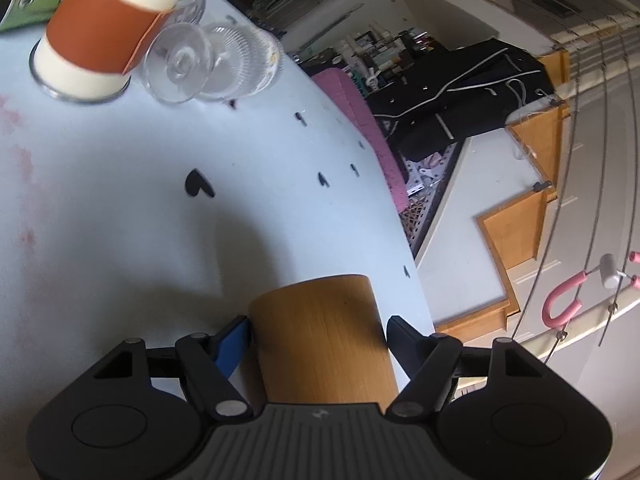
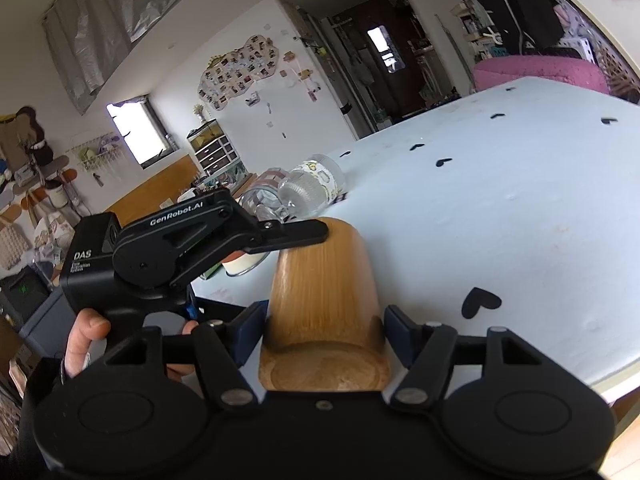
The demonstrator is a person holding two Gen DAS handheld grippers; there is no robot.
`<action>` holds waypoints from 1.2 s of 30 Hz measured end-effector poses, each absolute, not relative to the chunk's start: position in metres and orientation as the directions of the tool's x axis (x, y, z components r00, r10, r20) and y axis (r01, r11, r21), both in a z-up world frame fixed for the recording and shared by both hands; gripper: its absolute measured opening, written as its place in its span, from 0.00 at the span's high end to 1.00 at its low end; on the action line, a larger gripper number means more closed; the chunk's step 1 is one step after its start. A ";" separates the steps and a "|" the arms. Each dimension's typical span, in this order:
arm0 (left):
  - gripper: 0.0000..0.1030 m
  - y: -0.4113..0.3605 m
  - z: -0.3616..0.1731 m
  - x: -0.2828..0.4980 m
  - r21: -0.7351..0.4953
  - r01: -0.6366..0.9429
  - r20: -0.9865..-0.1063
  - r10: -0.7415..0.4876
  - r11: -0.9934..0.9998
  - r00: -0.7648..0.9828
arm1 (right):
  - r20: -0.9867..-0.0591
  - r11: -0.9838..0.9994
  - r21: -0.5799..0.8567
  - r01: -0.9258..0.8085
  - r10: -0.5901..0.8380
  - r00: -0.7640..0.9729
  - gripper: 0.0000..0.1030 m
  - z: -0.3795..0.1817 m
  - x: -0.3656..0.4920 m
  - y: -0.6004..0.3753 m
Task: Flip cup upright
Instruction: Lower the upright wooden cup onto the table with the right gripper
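Your two grippers meet on a smooth, grained wooden cup (image 2: 324, 300) lying on its side above the pale, heart-dotted table (image 2: 520, 220); your right gripper (image 2: 324, 330) is clamped across it near the base, whose recessed round bottom only the right view shows. Your left gripper (image 1: 318, 328) brackets the cup (image 1: 320, 332), contact unclear; its view alone shows a tilted paper cup (image 1: 108, 36) and ribbed glasses (image 1: 216, 64).
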State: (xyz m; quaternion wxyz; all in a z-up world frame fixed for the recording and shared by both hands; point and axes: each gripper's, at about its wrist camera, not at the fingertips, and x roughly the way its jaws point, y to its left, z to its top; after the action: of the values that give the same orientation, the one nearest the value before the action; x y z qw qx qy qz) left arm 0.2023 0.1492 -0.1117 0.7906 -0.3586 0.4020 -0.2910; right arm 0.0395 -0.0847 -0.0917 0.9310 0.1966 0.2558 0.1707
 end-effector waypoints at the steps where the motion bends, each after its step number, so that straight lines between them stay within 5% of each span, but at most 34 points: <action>1: 0.29 0.150 -0.107 0.199 -0.788 0.205 -0.412 -0.745 0.580 0.524 | -0.403 0.864 0.444 -0.236 0.428 0.809 0.35 -0.090 0.038 -0.083; 9: 0.31 0.143 -0.056 0.148 -0.520 0.467 -0.323 -0.671 0.715 0.668 | -0.386 0.885 0.293 -0.362 0.456 0.802 0.36 -0.086 0.029 -0.052; 20: 0.28 0.128 -0.048 0.089 -0.165 0.598 -0.308 -0.617 0.784 0.724 | -0.413 0.917 0.018 -0.397 0.369 0.833 0.35 -0.097 0.017 -0.017; 31: 0.27 0.135 -0.050 0.095 -0.208 0.566 -0.310 -0.603 0.798 0.735 | -0.384 0.928 -0.017 -0.372 0.337 0.859 0.33 -0.101 0.025 -0.007; 36: 0.15 0.145 -0.050 0.100 -0.277 0.550 -0.297 -0.614 0.788 0.731 | -0.381 0.936 -0.014 -0.352 0.321 0.867 0.33 -0.103 0.028 -0.012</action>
State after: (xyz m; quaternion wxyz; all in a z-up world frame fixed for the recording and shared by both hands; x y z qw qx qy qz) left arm 0.0998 0.1455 -0.0499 0.9264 -0.0851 0.1894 -0.3141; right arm 0.0276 -0.0118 -0.1027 0.9653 -0.0416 0.1900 0.1743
